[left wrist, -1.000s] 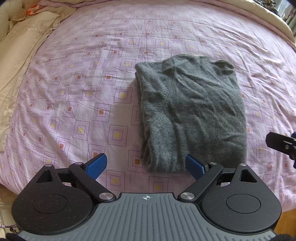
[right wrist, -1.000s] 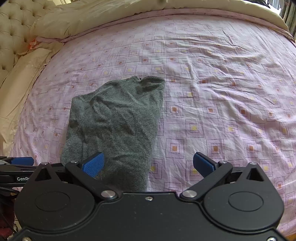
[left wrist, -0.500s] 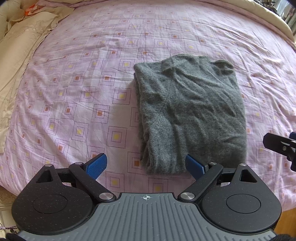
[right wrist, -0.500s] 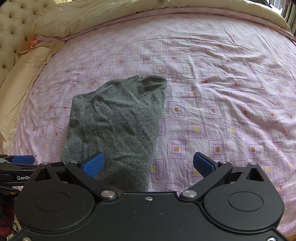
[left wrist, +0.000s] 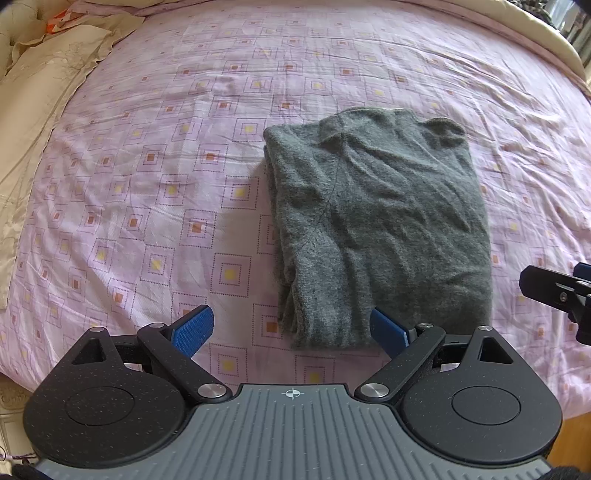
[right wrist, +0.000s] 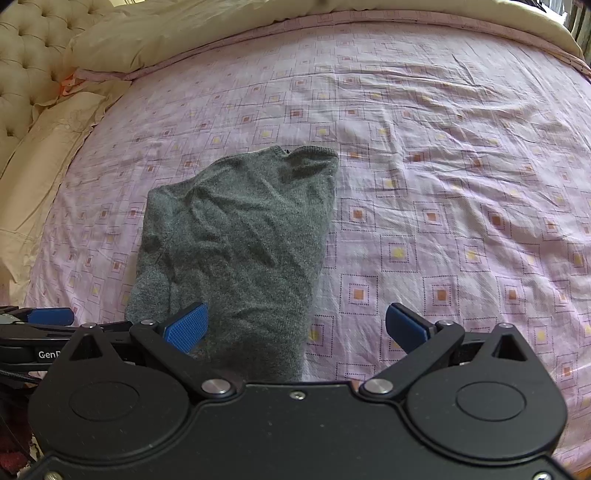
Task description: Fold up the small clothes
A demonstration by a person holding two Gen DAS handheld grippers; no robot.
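Bedroom scene: pink bedsheet (left wrist: 155, 206) with a square print covers the whole work surface, creased, mostly bare.

Nearest the left wrist camera: left gripper (left wrist: 291, 328), jaws spread wide, nothing between them. Blue pads (left wrist: 194, 328) ribbed, both visible. It sits at the near edge of the bed, right pad just at the near right part of the grey sweater's (left wrist: 376, 221) hem; whether it touches, cannot tell. Left pad over bare sheet.

Right gripper (right wrist: 295, 326) also wide open, empty. Its left pad overlaps the sweater's near end in view, right pad over bare sheet. Contact with the fabric not resolvable. In the left wrist view the right gripper's tip shows at the right frame edge (left wrist: 554, 291), beside the sweater, apart from it. In the right wrist view the left gripper's blue tip shows at the left edge (right wrist: 51, 316).

Sweater: already folded into a long, roughly rectangular bundle, lying flat on the sheet, long axis running away from both cameras. Layered fold edges stack along its left side in the left wrist view. Collar end is the far end, a bit lumpy. Surface wrinkled.

Further out: beige pillows (right wrist: 48, 147) on the left of the bed, orange scrap (right wrist: 68, 83) between them, tufted cream headboard (right wrist: 26, 55) beyond. Cream duvet (right wrist: 221, 29) bunched along the far edge.
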